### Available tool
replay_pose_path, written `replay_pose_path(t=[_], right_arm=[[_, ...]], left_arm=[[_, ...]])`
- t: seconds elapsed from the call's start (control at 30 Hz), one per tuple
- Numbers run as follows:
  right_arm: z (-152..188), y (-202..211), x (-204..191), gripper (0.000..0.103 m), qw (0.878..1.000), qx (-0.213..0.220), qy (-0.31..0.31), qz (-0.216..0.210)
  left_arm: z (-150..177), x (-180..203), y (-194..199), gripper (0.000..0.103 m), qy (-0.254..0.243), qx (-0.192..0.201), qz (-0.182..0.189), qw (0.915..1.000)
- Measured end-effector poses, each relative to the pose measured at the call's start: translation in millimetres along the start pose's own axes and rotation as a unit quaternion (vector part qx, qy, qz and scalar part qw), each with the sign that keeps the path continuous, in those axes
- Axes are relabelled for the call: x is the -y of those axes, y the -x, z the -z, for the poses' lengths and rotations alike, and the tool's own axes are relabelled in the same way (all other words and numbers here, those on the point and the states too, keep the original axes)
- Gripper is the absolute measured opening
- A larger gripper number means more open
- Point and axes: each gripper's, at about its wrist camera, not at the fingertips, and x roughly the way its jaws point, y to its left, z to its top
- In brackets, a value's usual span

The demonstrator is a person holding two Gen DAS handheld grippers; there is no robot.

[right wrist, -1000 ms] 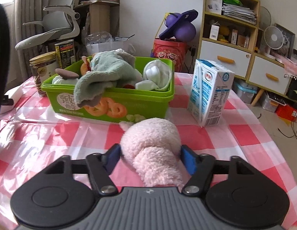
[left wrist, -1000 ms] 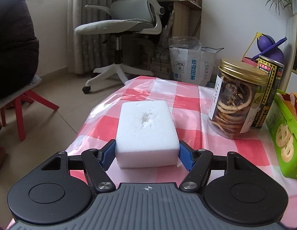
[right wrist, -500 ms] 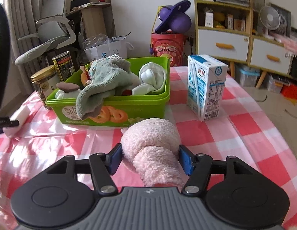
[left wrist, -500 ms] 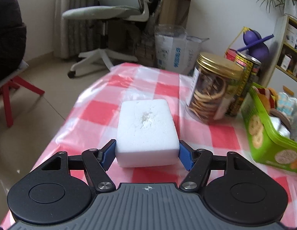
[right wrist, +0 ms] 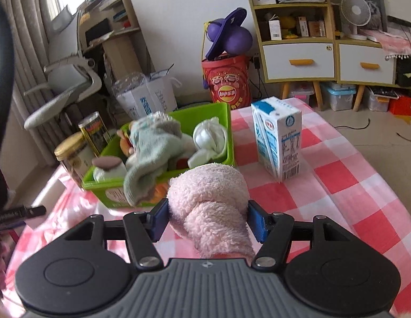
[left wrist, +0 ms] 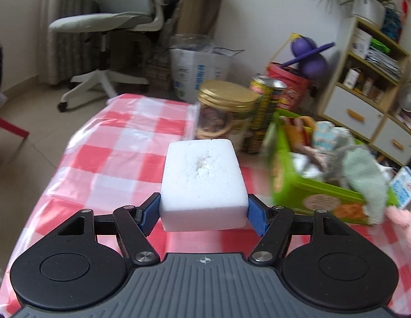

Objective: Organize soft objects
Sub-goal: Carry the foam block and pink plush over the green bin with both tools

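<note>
Above the checked tablecloth (right wrist: 364, 175), the left gripper (left wrist: 203, 210) clamps a white foam block (left wrist: 202, 175) and the right gripper (right wrist: 207, 220) a knotted pink towel (right wrist: 209, 198), both near the already cloth-filled green bin (right wrist: 229, 122), awaiting deposit.

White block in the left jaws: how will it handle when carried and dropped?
The white foam block looks light and holds its shape between the jaws. Its pitted top suggests it crumbles easily. Flat faces mean it probably won't roll.
</note>
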Motion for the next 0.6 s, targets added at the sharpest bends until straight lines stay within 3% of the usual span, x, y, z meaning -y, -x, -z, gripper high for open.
replay_pose_path(t=[0.27, 0.6], right_arm=[[-19.7, 18.0, 8.3, 0.029, 0.997, -0.006, -0.078, -0.015], [-47.1, 37.2, 19.2, 0.029, 0.990, 0.064, -0.122, -0.028]], left_arm=[[-3.5, 39.6, 19.9, 0.067, 0.004, -0.011, 0.049, 0.9987], [-7.7, 91.5, 28.3, 0.067, -0.024, 0.013, 0.093, 0.9953]])
